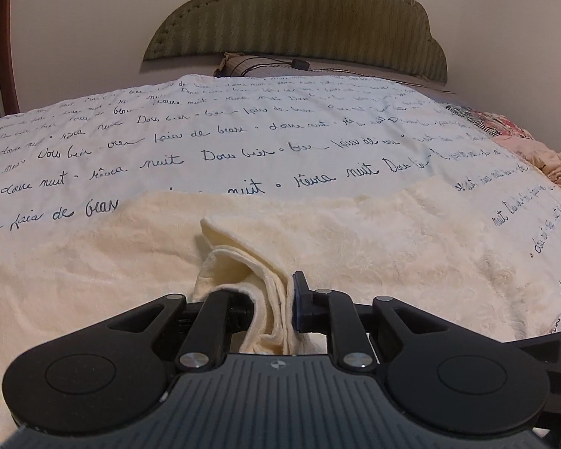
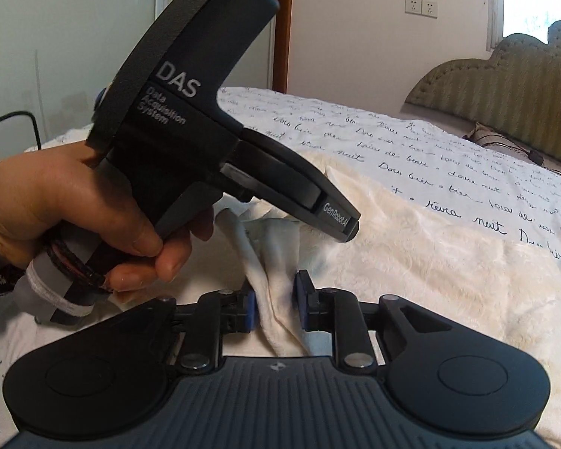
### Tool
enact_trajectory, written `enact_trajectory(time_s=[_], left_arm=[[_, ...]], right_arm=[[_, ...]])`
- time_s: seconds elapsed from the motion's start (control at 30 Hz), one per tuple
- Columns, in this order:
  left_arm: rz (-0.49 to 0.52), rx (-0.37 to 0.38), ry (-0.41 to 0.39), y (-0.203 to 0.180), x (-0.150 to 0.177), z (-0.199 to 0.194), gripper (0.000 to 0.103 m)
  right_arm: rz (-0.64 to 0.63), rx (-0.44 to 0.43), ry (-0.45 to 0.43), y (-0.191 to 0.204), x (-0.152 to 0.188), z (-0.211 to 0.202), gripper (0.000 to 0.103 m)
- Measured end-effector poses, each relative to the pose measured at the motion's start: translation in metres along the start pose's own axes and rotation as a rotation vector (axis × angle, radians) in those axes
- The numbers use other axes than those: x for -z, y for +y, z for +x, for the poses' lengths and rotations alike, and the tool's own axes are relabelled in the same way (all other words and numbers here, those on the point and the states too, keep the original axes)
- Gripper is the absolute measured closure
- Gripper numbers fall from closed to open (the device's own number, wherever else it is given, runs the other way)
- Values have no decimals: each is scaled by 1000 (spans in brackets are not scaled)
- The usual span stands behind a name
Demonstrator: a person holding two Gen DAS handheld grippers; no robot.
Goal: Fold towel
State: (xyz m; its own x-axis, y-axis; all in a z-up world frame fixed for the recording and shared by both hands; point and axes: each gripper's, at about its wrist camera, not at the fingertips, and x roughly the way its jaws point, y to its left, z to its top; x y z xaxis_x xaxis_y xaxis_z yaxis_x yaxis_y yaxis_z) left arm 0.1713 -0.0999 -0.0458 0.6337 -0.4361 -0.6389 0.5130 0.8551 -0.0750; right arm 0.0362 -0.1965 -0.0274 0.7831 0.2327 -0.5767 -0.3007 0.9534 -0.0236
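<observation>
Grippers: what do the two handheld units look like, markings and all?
Both are matte black. The right gripper has a ribbed grey deck, two round side housings, silver pivot pins and blue pads. The left gripper is a pistol-grip unit with a disc-shaped head, printed "DAS Data Acquisition System" and "GenRobot.AI"; grey and white tape wraps its handle. The hand has a dark patterned cuff.

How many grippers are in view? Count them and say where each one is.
2. The left gripper, held in a hand, pinches a bunched fold of the towel. The right gripper pinches the towel close by, at the bottom of its own view. None seems hidden.
</observation>
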Motion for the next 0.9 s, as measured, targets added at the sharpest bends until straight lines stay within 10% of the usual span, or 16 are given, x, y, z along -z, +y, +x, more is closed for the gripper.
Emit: enact_trajectory(time_s=[0.27, 0.57, 0.9], left_arm=[[-5, 5, -11, 4, 2, -2, 83], [14, -4, -35, 1, 3, -8, 83], [-49, -94, -33, 14, 0, -27, 53]], right_arm=[[143, 21, -82, -65, -1, -63, 81], [297, 101, 52, -106, 35, -59, 81], [220, 145, 57, -85, 35, -66, 81]])
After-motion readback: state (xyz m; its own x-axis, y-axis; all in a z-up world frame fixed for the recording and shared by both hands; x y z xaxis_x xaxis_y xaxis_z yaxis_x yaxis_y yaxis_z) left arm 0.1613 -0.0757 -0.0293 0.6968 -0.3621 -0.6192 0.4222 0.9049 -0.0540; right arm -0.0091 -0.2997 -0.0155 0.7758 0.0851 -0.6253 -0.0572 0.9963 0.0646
